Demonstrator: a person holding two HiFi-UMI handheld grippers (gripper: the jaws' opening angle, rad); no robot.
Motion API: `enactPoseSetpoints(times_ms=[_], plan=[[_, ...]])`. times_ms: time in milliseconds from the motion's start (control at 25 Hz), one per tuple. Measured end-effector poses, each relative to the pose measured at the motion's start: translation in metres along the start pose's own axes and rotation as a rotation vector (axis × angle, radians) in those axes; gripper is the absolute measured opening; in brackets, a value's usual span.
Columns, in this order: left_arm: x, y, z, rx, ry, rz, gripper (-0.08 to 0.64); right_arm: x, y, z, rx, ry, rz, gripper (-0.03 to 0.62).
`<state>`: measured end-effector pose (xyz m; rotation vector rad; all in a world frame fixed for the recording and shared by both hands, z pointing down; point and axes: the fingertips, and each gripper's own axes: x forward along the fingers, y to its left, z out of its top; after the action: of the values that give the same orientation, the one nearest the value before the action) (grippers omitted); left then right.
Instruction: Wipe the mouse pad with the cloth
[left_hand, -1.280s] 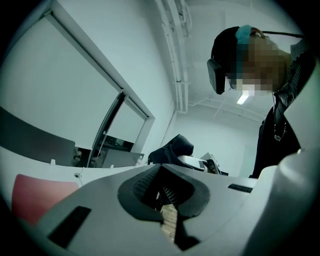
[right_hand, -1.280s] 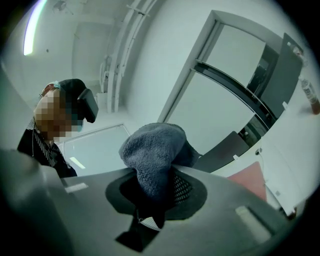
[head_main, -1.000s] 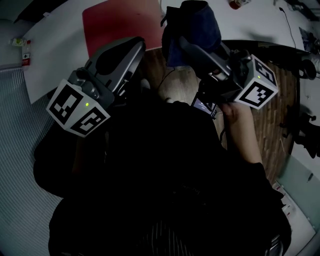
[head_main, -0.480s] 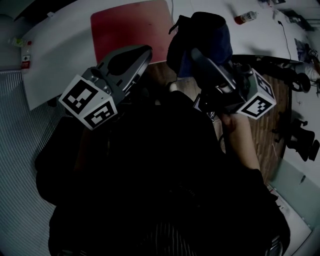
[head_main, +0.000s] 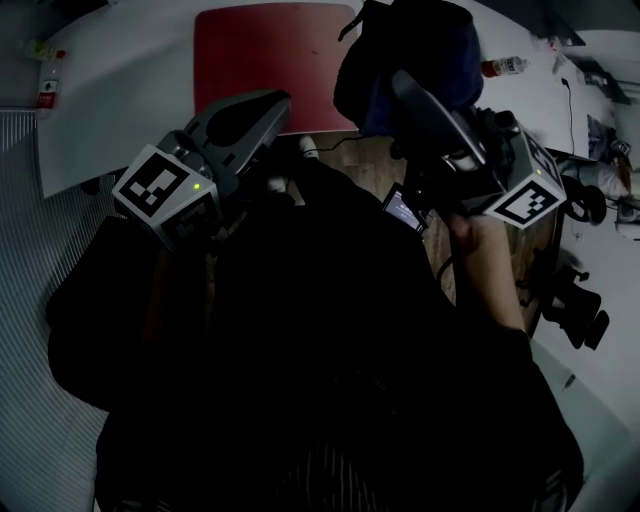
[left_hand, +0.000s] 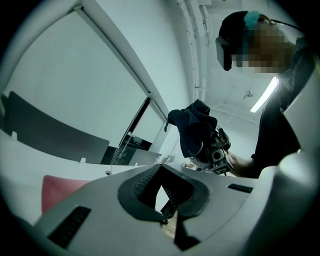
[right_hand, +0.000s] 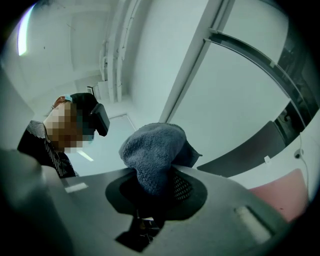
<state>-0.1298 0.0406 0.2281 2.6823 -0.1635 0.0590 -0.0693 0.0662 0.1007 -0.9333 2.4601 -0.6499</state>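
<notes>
The mouse pad (head_main: 270, 50) at the upper middle was plain red, on a white table (head_main: 120, 90). The cloth (head_main: 420, 40) was dark blue, greyer in the right gripper view. The left gripper (head_main: 278, 103) and right gripper (head_main: 405, 85) were grey, their cubes patterned with black-and-white squares. The floor (head_main: 365, 165) was brown wood.

A white worktop (head_main: 130, 90) is stretching across the top of the head view. A small bottle with red on it (head_main: 503, 66) is lying on the worktop at your right, near a thin black cable (head_main: 572, 95). A small red and white item (head_main: 46, 95) is sitting just past its left edge. Wooden floor (head_main: 370, 165) is showing below, and a ribbed grey mat (head_main: 30, 300) is lying at your left. A small lit screen (head_main: 403, 209) is glowing over the floor.
</notes>
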Motion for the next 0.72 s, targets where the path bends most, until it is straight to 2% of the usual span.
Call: enactPoseSetpoints(times_ms=[360, 720], plan=[[0.026, 0.031, -0.009, -0.025, 0.049, 0.077, 0.008, 0.01, -0.044, 0.008, 0.062, 0.03, 0.08, 0.069], [0.082, 0.073, -0.025, -0.051, 0.111, 0.153, 0.008, -0.006, -0.108, 0.025, 0.085, 0.079, 0.059, 0.069]])
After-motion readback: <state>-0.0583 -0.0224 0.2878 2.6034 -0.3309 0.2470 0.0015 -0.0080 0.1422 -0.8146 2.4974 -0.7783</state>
